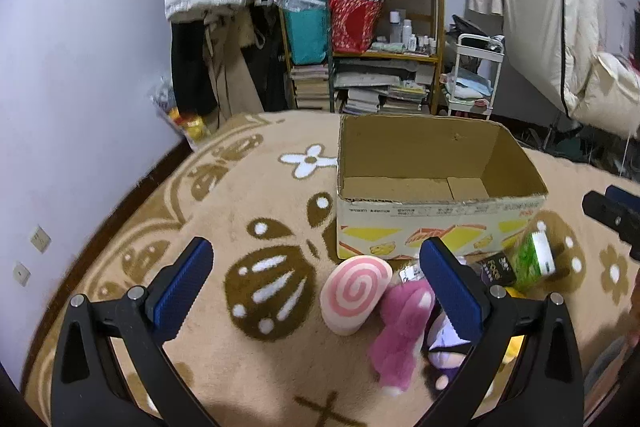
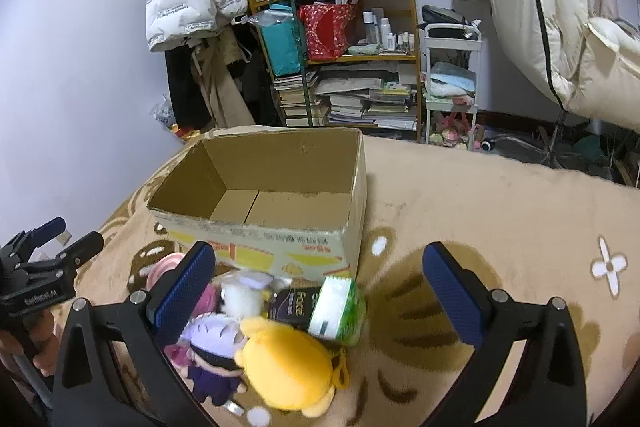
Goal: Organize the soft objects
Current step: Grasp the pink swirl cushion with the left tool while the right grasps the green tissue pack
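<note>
Yellow plush (image 2: 286, 367) sits btwn right tongs (image 2: 320, 291), spread wide, nothing gripped. Left tongs (image 1: 318, 291) also spread, swirl cushion (image 1: 354, 293) btwn fingers. Cardboard box (image 1: 420, 227) just behind toy pile on rug (image 1: 248, 359).

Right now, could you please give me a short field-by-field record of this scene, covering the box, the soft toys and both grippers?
surface: patterned beige rug
cardboard box: open top, nothing visible inside
swirl cushion: pink and white, on the rug before the box
pink plush: beside the swirl cushion
yellow plush: nearest the right gripper
purple-haired doll: left of the yellow plush
green pack: lying by the box corner
left gripper: open, holding nothing
right gripper: open, holding nothing
</note>
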